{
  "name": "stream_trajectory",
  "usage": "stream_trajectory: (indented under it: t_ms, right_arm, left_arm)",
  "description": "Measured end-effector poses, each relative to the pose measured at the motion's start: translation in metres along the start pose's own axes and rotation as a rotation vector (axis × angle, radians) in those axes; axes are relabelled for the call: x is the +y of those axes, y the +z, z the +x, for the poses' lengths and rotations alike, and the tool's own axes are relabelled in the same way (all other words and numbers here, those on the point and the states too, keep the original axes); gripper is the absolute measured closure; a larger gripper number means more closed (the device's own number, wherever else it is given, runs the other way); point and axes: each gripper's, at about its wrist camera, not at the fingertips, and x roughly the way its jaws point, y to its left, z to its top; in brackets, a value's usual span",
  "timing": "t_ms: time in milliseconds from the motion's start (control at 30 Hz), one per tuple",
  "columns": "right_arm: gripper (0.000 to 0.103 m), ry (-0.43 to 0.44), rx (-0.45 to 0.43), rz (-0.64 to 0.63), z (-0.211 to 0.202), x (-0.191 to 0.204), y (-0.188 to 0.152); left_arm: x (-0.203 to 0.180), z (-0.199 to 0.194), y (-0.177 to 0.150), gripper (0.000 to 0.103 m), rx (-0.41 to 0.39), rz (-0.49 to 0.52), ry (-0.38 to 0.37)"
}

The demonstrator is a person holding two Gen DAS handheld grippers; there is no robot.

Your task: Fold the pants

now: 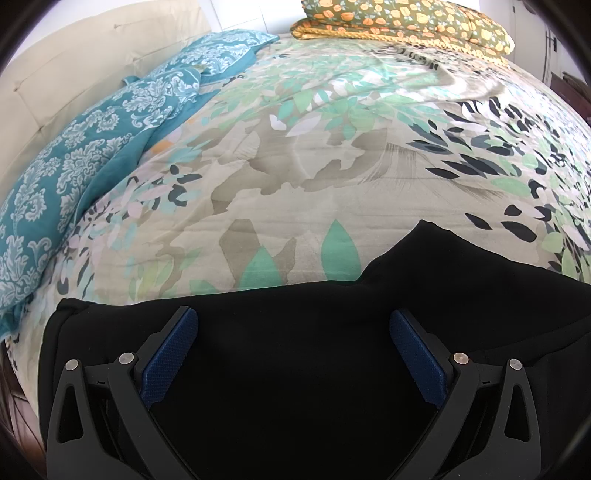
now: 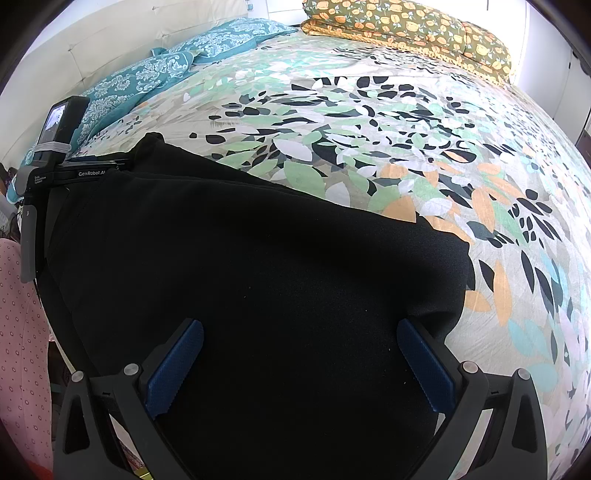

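Note:
Black pants (image 1: 295, 350) lie folded in a thick stack at the near edge of the bed, seen in both wrist views (image 2: 240, 277). My left gripper (image 1: 293, 315) hovers over the stack with its blue-padded fingers wide apart, holding nothing. My right gripper (image 2: 300, 326) is open too, spread above the right part of the stack, close to its right edge. The left gripper's body (image 2: 59, 147) shows at the far left of the right wrist view, beside the stack's left end. Whether the fingertips touch the cloth cannot be told.
A leaf-patterned bedspread (image 1: 295, 166) covers the bed. Teal damask pillows (image 1: 92, 140) lie along a cream headboard (image 1: 74, 62) at left. A folded yellow-floral blanket (image 2: 406, 29) sits at the far end. A pink dotted sleeve (image 2: 22, 350) shows at lower left.

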Motion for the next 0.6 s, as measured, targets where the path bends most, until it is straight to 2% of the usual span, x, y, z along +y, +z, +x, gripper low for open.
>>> stream_trajectory:
  t_ms: [600]
  right_arm:
    - [0.0,-0.01,0.008,-0.001,0.0005,0.0009,0.0007]
  left_arm:
    - [0.0001,-0.0001,0.0,0.0,0.0,0.0,0.0]
